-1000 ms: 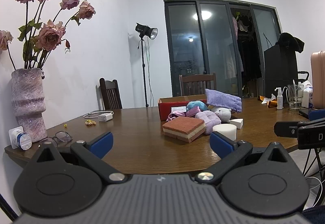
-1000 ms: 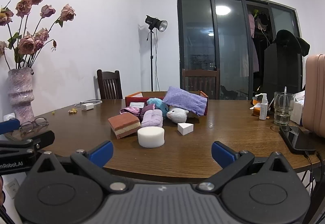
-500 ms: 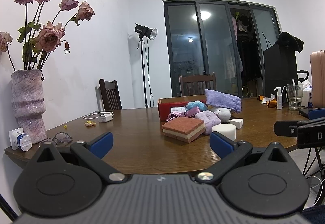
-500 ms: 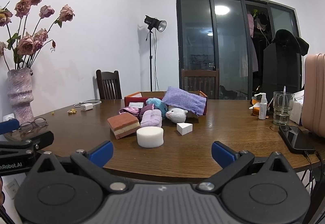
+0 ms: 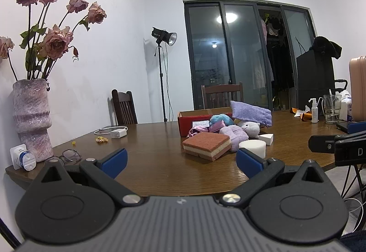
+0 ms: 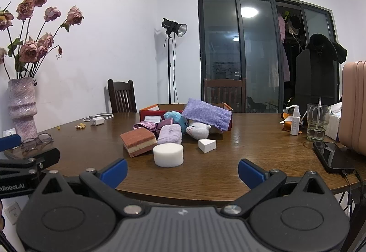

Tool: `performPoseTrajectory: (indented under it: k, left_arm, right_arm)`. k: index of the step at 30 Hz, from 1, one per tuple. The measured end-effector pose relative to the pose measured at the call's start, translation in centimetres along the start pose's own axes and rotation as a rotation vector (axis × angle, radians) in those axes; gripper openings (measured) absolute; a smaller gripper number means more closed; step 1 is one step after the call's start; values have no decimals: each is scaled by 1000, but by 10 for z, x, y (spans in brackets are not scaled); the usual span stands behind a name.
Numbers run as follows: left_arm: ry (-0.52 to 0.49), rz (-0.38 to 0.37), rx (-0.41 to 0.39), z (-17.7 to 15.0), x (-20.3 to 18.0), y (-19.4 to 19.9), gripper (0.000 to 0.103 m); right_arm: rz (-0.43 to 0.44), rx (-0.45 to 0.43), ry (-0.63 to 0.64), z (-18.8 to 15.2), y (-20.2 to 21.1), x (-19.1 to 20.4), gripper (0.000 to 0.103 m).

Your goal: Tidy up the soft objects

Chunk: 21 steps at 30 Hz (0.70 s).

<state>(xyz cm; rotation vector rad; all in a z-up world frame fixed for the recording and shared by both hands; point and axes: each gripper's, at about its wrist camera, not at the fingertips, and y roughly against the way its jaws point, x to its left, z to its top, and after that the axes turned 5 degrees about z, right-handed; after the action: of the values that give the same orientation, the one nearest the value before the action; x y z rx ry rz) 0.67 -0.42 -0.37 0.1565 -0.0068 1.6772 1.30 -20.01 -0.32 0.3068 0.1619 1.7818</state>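
Note:
Soft objects lie mid-table before a red cardboard box [image 6: 148, 112]: a layered brown sponge [image 6: 138, 141], a white round sponge [image 6: 168, 155], a white wedge sponge [image 6: 207, 145], a folded lilac cloth [image 6: 170, 134], a white plush toy [image 6: 197, 129], a blue plush [image 6: 172, 116] and a purple pouch [image 6: 207, 113] leaning on the box. The brown sponge [image 5: 207, 145], the white round sponge [image 5: 252, 147] and the box [image 5: 192, 124] also show in the left wrist view. My left gripper [image 5: 181, 161] and right gripper [image 6: 181, 168] are open and empty, near the table's front edge.
A vase of dried roses [image 5: 32, 119], glasses [image 5: 68, 156] and a white charger [image 5: 117, 133] sit at the left. A glass [image 6: 318, 121], spray bottle [image 6: 295, 121], phone [image 6: 332, 157] and pink suitcase [image 6: 354, 105] stand at the right. Chairs stand behind the table.

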Motion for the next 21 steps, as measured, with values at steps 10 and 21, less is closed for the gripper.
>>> performPoseTrajectory:
  k: [10,21]
  left_arm:
    - [-1,0,0,1,0,0,103]
    - [-8,7,-2,1,0,-4,103]
  right_arm:
    - [-1,-5,-1,1,1,0,103]
    - [-7,-7,-9,4,0,-5,103]
